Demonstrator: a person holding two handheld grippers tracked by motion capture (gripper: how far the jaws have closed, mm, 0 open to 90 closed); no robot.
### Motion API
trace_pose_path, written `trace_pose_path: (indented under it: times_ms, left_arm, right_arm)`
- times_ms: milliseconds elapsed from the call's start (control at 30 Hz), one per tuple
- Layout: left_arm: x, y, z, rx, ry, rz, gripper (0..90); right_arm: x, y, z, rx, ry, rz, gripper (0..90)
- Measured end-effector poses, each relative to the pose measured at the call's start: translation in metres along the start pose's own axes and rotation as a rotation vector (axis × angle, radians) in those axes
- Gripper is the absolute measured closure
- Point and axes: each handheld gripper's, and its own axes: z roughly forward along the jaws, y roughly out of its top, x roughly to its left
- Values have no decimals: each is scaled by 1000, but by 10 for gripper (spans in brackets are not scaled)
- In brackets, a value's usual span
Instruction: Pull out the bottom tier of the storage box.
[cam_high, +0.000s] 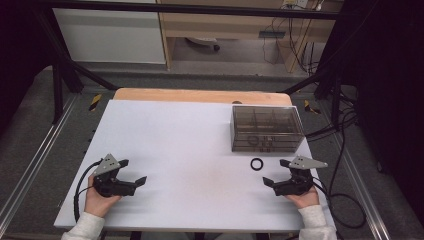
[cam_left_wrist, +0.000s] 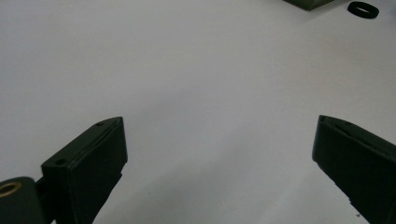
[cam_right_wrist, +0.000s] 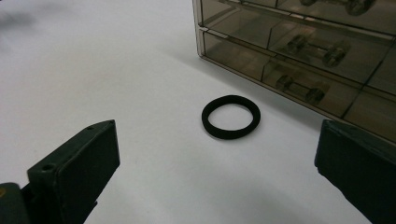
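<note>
On white table, 1 black ring, 1 smoky box, 2 tongs, left tongs and right tongs, wide, empty.

left tongs agape, right tongs agape

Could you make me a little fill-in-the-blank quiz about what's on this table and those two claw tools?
1. The black ring lies on the white table, just in front of the smoky clear ____.
2. The ring lies nearest the ____ gripper.
3. The jaws of the left gripper and the right gripper stand ____, with nothing between them.
4. The box is split inside into ____.

Missing words: box; right; open; compartments
</note>
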Motion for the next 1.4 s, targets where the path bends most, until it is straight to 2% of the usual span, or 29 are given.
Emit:
trace_pose_path:
  times_ms: [533, 800, 1067, 1100, 1167, 1400]
  left_arm:
    - [1, -1, 1, 4, 4, -2, 31]
    - [1, -1, 1, 7, 5, -4, 31]
    - [1, -1, 1, 8, 7, -5, 31]
    - [1, -1, 1, 6, 7, -4, 31]
    - [1, -1, 1, 6, 7, -4, 31]
    - [1, -1, 1, 8, 9, -1, 31]
  right_arm:
    - [6, 7, 1, 24, -73, -101, 19]
    - [10, 11, 3, 30, -87, -141, 26]
    - [14, 15, 4, 51, -111, -212, 35]
    - [16, 16, 6, 67, -124, -243, 37]
    - [18, 17, 6, 79, -137, -277, 40]
    - [22, 19, 6, 111, -171, -363, 47]
